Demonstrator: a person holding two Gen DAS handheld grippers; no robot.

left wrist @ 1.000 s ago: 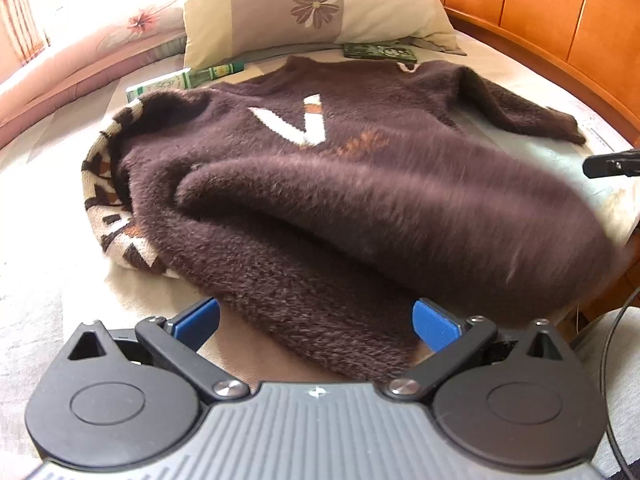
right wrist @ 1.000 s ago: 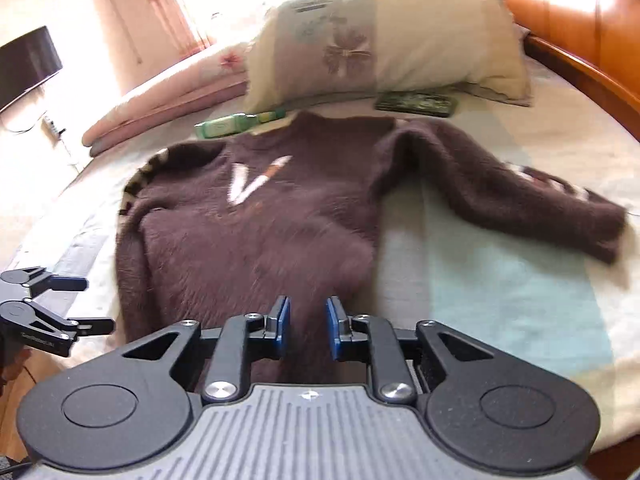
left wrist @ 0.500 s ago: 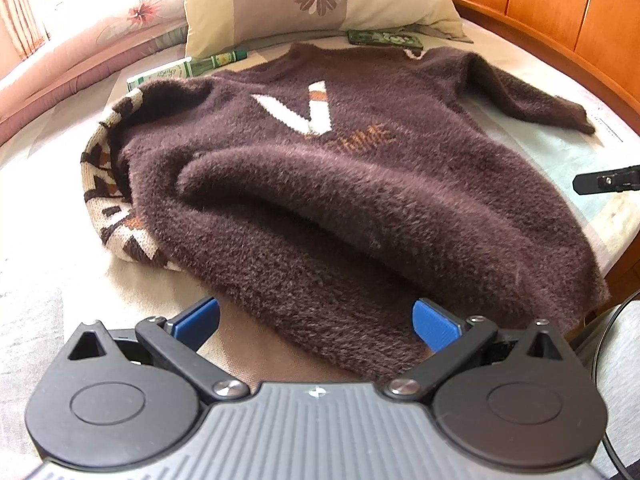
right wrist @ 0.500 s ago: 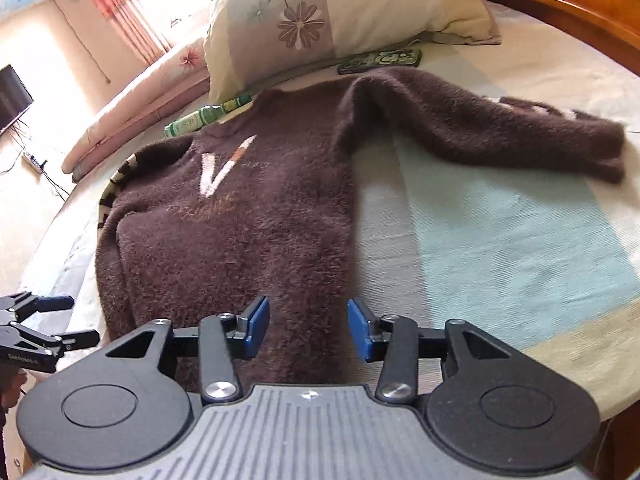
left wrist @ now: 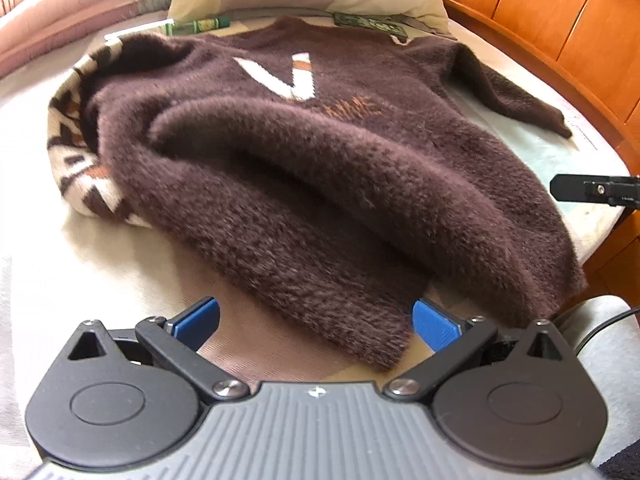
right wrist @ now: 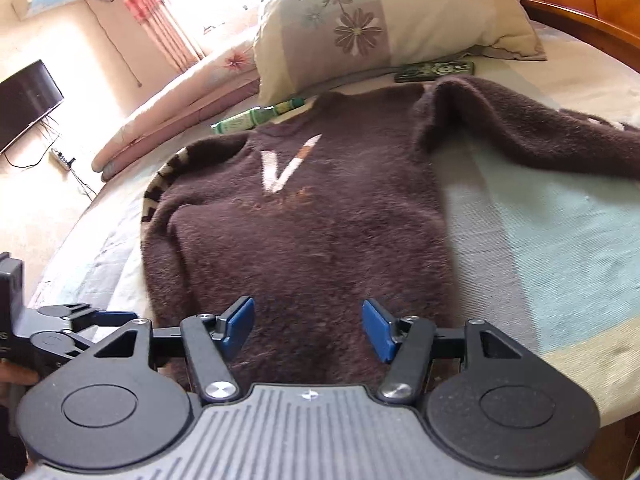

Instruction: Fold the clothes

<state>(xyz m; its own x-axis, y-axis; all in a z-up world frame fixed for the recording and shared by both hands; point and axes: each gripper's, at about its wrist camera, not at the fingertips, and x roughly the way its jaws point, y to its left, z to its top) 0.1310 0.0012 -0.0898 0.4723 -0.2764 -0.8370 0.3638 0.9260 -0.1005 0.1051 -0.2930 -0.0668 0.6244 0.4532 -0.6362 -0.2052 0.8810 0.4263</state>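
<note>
Bed (right wrist: pixel 560 240) under brown sweater (right wrist: pixel 312 240); both tools, left (left wrist: pixel 316 322) and right (right wrist: pixel 308 328), tilted down, jaws wide, just opening on the right

bare sheet (right wrist: pixel 560 248) right of sweater (right wrist: pixel 304 240), pillow (right wrist: pixel 392 20) behind

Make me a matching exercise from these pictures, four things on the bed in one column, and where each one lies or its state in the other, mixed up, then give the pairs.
Things:
1. sweater
2. pillow
3. green tube
4. right gripper

Places or states:
A. beside the sweater's collar, below the pillow's corner
B. jaws apart, nothing held, over the hem
C. spread flat, one sleeve stretched out sideways
D. at the head of the bed, flower print

Pairs: 1-C, 2-D, 3-A, 4-B
</note>
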